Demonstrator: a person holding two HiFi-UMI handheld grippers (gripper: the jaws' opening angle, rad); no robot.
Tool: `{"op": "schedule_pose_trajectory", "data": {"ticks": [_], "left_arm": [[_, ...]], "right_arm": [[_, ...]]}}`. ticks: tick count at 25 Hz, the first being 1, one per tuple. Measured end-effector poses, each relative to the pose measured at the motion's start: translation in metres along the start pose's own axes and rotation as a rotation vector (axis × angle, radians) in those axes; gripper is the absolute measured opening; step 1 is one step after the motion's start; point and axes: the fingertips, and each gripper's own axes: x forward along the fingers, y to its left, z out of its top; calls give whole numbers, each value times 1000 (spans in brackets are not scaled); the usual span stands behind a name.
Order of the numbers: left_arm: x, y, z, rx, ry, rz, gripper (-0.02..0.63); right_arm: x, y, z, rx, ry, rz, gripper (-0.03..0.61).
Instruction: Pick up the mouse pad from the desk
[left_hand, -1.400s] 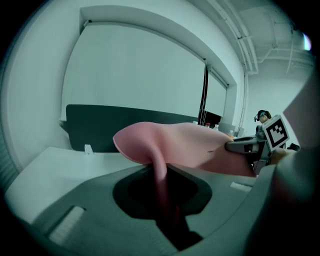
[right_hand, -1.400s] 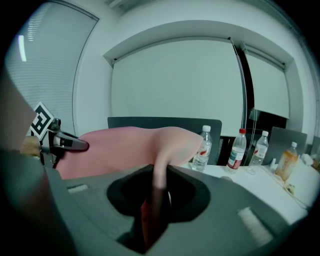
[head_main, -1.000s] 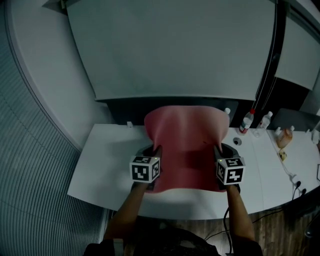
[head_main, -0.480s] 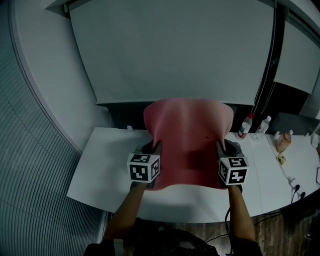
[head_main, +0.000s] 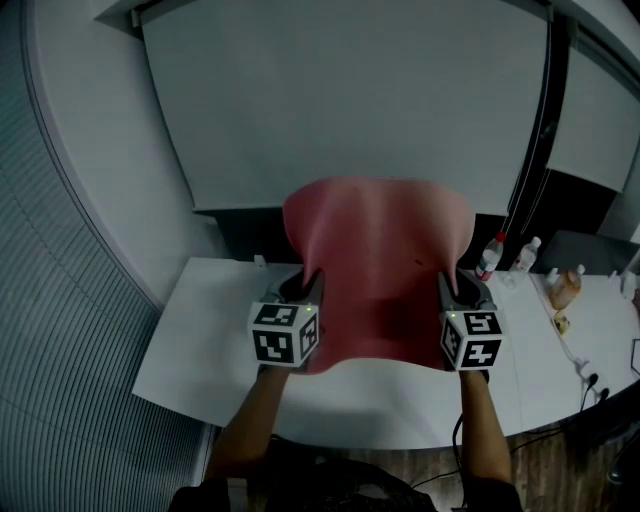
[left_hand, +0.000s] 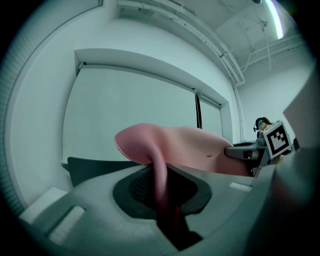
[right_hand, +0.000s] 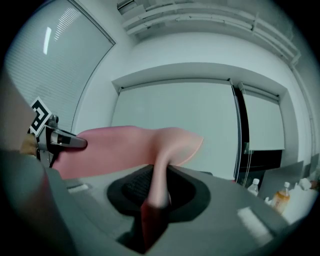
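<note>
The pink mouse pad (head_main: 378, 270) hangs in the air above the white desk (head_main: 210, 340), sagging between my two grippers. My left gripper (head_main: 308, 290) is shut on its left edge and my right gripper (head_main: 448, 290) is shut on its right edge. In the left gripper view the pad's edge (left_hand: 161, 185) runs down between the jaws of the left gripper (left_hand: 165, 200), and the right gripper's marker cube (left_hand: 277, 140) shows beyond. In the right gripper view the pad (right_hand: 130, 150) is pinched in the right gripper (right_hand: 157, 195), with its far corner curling upward.
Behind the desk stands a large white screen (head_main: 350, 100) above a dark panel (head_main: 250, 225). Bottles (head_main: 491, 255) and small items (head_main: 565, 285) sit at the desk's right side, with cables (head_main: 590, 370) near the right edge. A ribbed grey wall (head_main: 70, 330) curves on the left.
Both grippers have risen together with the mouse pad, which has come up off the desk and now hangs higher against the white screen.
</note>
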Motion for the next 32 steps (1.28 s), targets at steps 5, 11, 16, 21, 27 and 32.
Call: {"op": "schedule_pose_trajectory", "data": {"ticks": [5,11,16,21,27,32], "left_arm": [[-7,-3,24,6,-52,-4,57],[-16,-3,44,12,-111,4,57],[-22,-2,60,35,-158,11,57],[-26,0,70,57,-185,20,57],[-26,1,75,66,-196,21,57],[-27,2,76,67,-200,25,57]], "right_arm": [[-4,-3,21,-18,-54,-13,86],[-13,0,46,-31,-111,-21,86],[-17,1,62,-43,-158,-39,86],[-19,2,72,-57,-181,-50,86],[-18,3,78,-68,-193,-57,86],[-20,3,79,-72,-198,-57,86]]}}
